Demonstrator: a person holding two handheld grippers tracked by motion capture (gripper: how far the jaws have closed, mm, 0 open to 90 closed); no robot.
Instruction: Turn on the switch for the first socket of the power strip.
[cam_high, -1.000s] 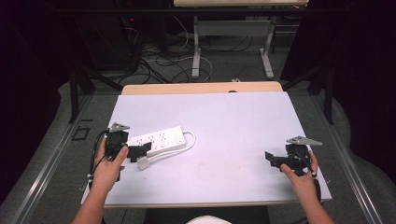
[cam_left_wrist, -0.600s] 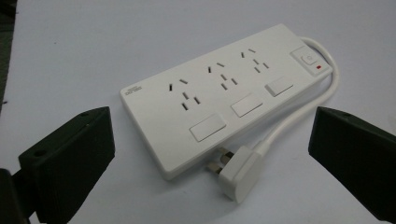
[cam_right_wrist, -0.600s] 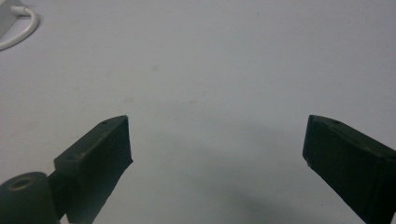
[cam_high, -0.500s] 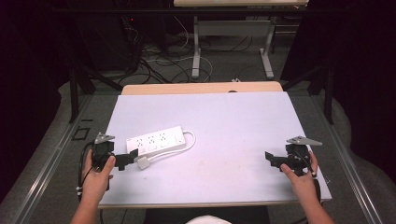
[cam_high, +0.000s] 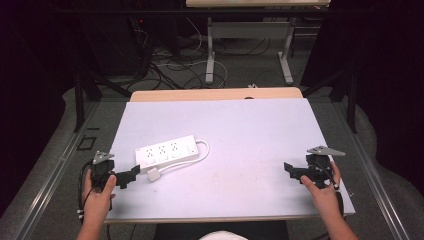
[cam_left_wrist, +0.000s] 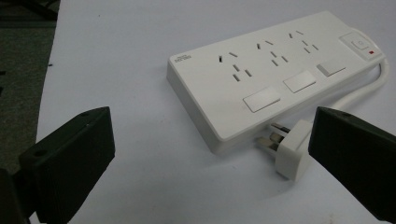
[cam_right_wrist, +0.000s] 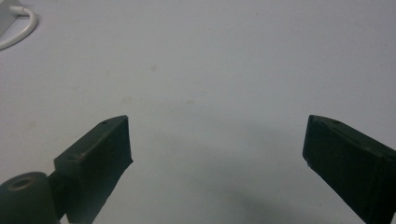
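Flat on the white counter (cam_high: 250, 130), toward its left edge and a little nearer the front than the back, lies a white power strip (cam_high: 166, 152) with three rows of sockets, three blank rectangular covers along one long side and a switch with a small red light at its far end. Its white cord (cam_high: 199, 152) leaves that end, loops round and runs back along the strip's near side to a white plug (cam_high: 153, 175), which lies on its side just beside the strip's near corner, prongs pointing at the strip. The left gripper (cam_high: 131, 175) sits low at the counter's left edge, held from behind by the left hand (cam_high: 98, 192), aimed at the strip's near end; its fingers (cam_left_wrist: 70, 158) stand wide apart with nothing between them, the plug close to one of them. The right gripper (cam_high: 290, 170) rests near the front right corner in the right hand (cam_high: 322, 192), well apart from the strip, its fingers (cam_right_wrist: 95, 163) equally wide and holding nothing, over bare counter.
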